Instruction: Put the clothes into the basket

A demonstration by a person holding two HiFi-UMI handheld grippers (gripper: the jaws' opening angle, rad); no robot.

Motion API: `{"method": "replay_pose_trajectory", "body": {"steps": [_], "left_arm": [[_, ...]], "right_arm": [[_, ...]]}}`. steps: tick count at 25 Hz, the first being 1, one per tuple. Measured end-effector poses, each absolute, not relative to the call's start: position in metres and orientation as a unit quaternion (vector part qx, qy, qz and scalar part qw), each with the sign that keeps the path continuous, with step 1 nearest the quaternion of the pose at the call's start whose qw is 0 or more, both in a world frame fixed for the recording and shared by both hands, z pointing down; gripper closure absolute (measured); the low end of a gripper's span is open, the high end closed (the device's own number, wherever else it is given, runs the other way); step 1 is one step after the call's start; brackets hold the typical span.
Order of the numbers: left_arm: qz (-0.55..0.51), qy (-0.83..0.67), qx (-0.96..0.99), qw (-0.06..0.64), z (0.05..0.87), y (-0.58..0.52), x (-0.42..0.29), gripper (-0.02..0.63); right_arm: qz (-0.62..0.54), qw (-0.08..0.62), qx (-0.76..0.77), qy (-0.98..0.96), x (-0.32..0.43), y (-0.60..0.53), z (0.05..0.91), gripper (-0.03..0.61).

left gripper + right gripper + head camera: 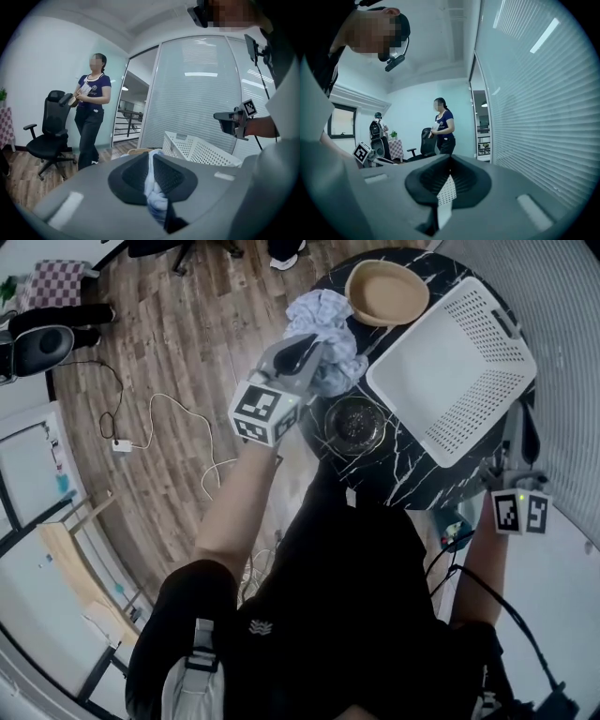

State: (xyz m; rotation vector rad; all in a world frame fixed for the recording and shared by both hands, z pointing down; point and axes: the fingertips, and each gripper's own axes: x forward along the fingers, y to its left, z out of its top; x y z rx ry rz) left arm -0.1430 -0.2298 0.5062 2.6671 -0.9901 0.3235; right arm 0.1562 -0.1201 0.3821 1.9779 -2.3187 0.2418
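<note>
The left gripper [305,354] has its jaws nearly together, pinched on a bunch of pale blue clothes [326,320]. The cloth is crumpled and soft, and a fold of it stands squeezed between the two dark pads. The rest hangs and spreads at the 10 o'clock edge of the round black table [412,479].

From that gripper the white basket [450,371] lies at about 3 o'clock, near but not touching the cloth. Its long axis runs from roughly 8 o'clock to 2 o'clock, its walls are perforated, and its inside looks bare. The left hand is the one carrying the load, so the coming move is likely a swing across toward 3 o'clock.

The right gripper [514,451] is clamped on the basket's perforated rim at its 4 o'clock side, probably to steady it.

A tan bowl [386,292] sits at 12 o'clock and a metal dish [354,423] just below the cloth.
</note>
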Motion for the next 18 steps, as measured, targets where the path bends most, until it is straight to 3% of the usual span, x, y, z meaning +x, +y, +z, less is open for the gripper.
{"method": "replay_pose_trajectory", "body": {"steps": [18], "left_arm": [[0.063, -0.343, 0.934, 0.076, 0.377, -0.231, -0.121, 0.594]], "right_arm": [[0.079, -0.006, 0.632, -0.771, 0.158, -0.099, 0.327, 0.578]]}}
